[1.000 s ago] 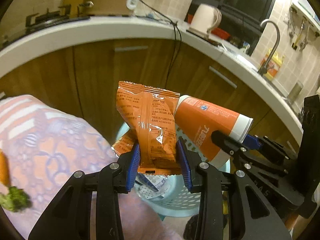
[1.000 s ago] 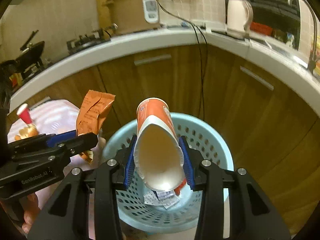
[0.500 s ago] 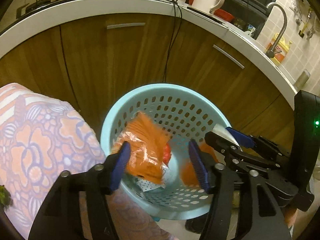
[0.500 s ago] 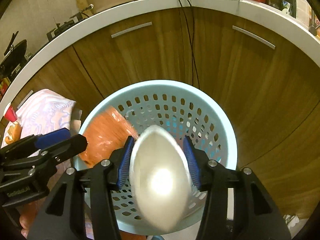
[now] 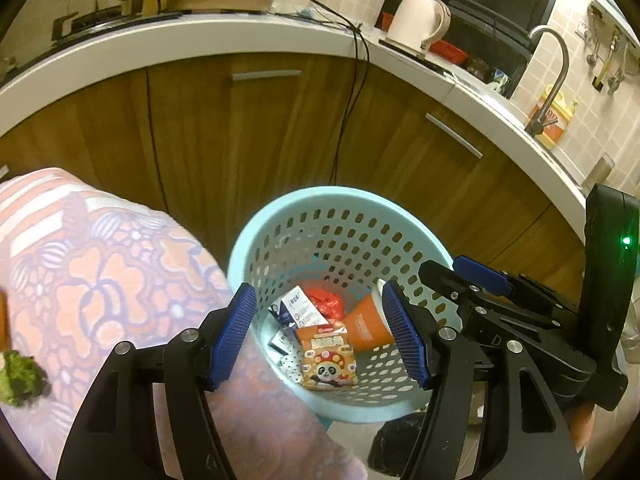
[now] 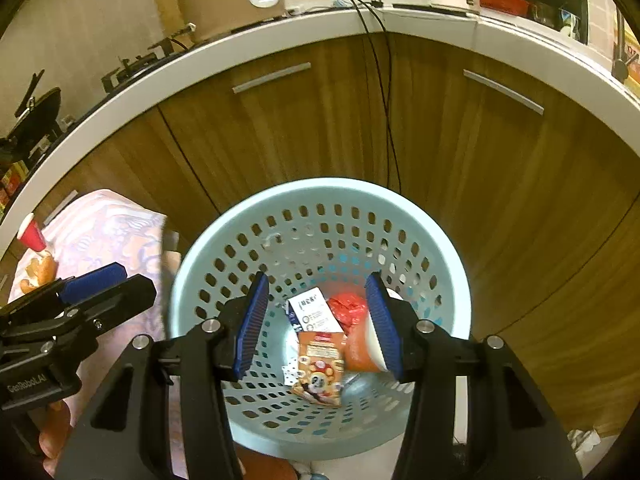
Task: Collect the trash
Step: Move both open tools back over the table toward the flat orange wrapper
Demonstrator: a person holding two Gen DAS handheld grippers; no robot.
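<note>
**Trash lies in the basket, both claws empty**

Left wrist: left gripper (image 5: pixel 320 332) gapes empty above the basket (image 5: pixel 256 236); snack packet (image 5: pixel 329 356) and orange cup (image 5: pixel 366 324) lie inside.

Right wrist: right gripper (image 6: pixel 318 322) likewise spread, holding nothing. This drop looks done; items on the left tablecloth (image 6: pixel 100 228) may remain.

Left gripper (image 5: pixel 322 334) spread wide, blue pads (image 5: pixel 232 334) well apart, nothing between them. Right gripper (image 6: pixel 318 330) likewise wide, blue pads (image 6: pixel 250 326) parted and bare. Side by side, both angled downward, each visible at the edge of the other's view.
</note>
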